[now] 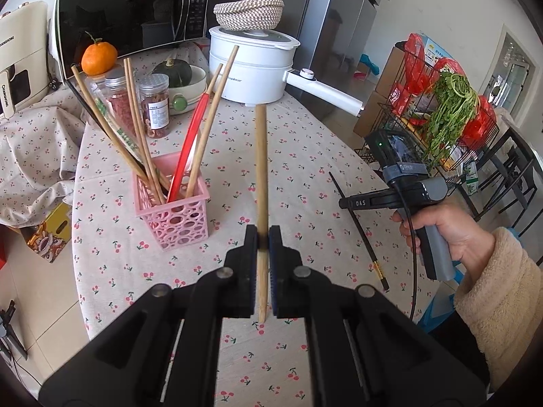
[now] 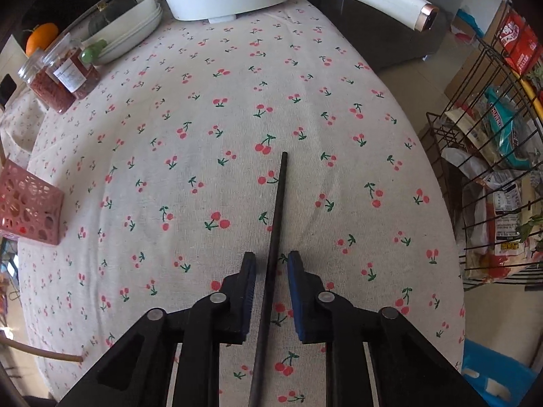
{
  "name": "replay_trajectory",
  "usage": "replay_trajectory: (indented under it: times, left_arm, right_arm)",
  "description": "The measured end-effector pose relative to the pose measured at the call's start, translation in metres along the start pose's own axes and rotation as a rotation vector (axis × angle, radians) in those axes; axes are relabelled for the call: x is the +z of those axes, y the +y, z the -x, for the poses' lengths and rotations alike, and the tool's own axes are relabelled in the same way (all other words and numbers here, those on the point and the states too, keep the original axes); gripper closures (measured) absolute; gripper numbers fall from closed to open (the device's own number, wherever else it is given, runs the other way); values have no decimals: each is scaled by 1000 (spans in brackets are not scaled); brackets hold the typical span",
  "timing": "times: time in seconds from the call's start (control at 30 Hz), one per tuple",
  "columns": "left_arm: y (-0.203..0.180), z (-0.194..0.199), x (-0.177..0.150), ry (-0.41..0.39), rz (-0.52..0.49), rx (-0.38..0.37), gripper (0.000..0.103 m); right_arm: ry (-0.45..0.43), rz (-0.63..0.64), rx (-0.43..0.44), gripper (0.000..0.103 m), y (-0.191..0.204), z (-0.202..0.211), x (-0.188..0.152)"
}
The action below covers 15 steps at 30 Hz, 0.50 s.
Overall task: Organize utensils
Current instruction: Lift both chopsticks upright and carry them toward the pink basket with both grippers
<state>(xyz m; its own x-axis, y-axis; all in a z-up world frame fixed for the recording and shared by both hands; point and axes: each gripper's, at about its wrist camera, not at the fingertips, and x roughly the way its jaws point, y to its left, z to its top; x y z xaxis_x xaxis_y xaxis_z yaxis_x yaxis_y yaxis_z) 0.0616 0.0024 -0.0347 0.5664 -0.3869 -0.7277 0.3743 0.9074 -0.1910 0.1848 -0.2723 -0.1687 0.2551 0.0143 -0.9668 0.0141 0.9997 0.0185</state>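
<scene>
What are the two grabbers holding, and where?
The left gripper pinches a wooden chopstick near its thin end. The right gripper holds nothing; it straddles a black chopstick.

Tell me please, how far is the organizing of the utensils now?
Done: several wooden chopsticks and a red utensil already stand in the pink basket. In hand: the left gripper is shut on one wooden chopstick, not yet in the basket. Left: the black chopstick lies on the tablecloth; the right gripper straddles it with open jaws, not gripping yet.
</scene>
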Motion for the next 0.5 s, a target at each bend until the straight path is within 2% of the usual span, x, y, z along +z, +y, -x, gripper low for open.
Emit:
replay_trajectory:
  times: [0.03, 0.13, 0.2, 0.37, 0.5]
  left_arm:
    - [1, 0, 0, 1, 2, 0, 96]
    - [2, 2, 2, -9, 14, 5, 96]
    - [2, 7, 3, -31, 17, 20, 96]
    - [6, 30, 5, -106, 16, 37, 96]
    - [9, 43, 8, -153, 24, 42, 96]
  right_arm:
    - [-2, 10, 3, 95, 1, 0, -1]
    - [-32, 1, 11, 97, 3, 1, -4]
    - [-69, -29, 54, 97, 3, 10, -8]
    - [-249, 6, 124, 97, 15, 68, -23]
    - [-370, -7, 217, 97, 17, 117, -40]
